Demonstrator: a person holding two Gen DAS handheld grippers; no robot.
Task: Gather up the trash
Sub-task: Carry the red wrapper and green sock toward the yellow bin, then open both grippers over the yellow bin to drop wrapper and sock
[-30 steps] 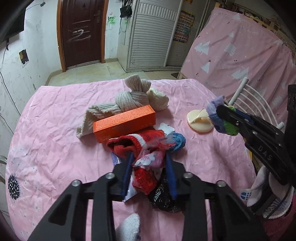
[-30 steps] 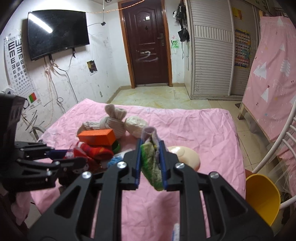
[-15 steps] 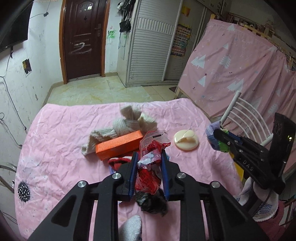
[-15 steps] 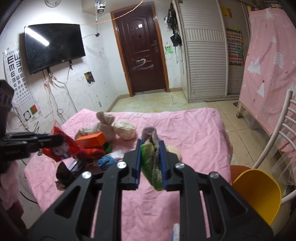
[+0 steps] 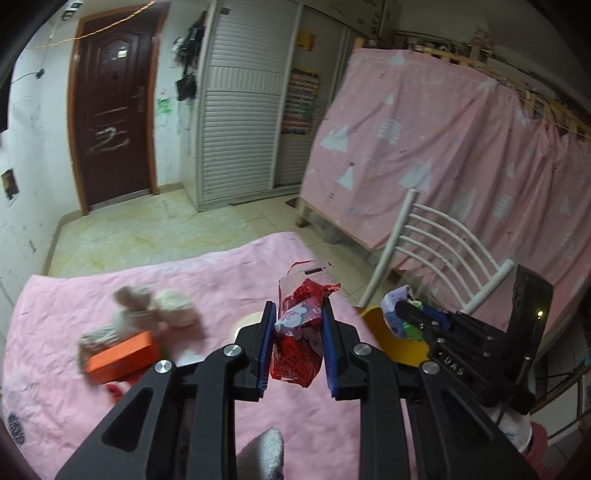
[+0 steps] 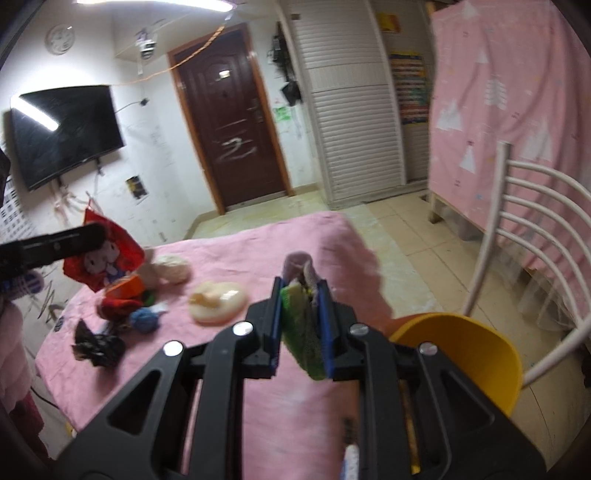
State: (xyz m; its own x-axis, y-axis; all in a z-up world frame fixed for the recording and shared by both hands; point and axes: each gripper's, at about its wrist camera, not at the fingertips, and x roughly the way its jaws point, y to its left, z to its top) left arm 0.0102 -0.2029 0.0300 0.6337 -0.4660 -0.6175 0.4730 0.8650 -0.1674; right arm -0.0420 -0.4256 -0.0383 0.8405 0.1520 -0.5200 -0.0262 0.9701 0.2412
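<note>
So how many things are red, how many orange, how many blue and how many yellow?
Red: 2, the red wrapper held in the left hand-held gripper and the red knit on the bed.
Orange: 1, the orange box.
Blue: 1, the blue yarn ball.
Yellow: 1, the yellow bin.
Total: 5.

The room was lit from above: a ceiling lamp point(image 6: 155, 2) burned out to white at the top of the right view, and its strip glared on the TV point(image 6: 62, 133). The left view was dimmer. Both pictures bent strongly at the edges, with black corners. Motion blur smeared the far things: the knit bundle point(image 5: 147, 314), the orange box point(image 5: 122, 356), the door point(image 6: 232, 136). Near gripper bodies stayed sharp. Shadows were soft.
</note>
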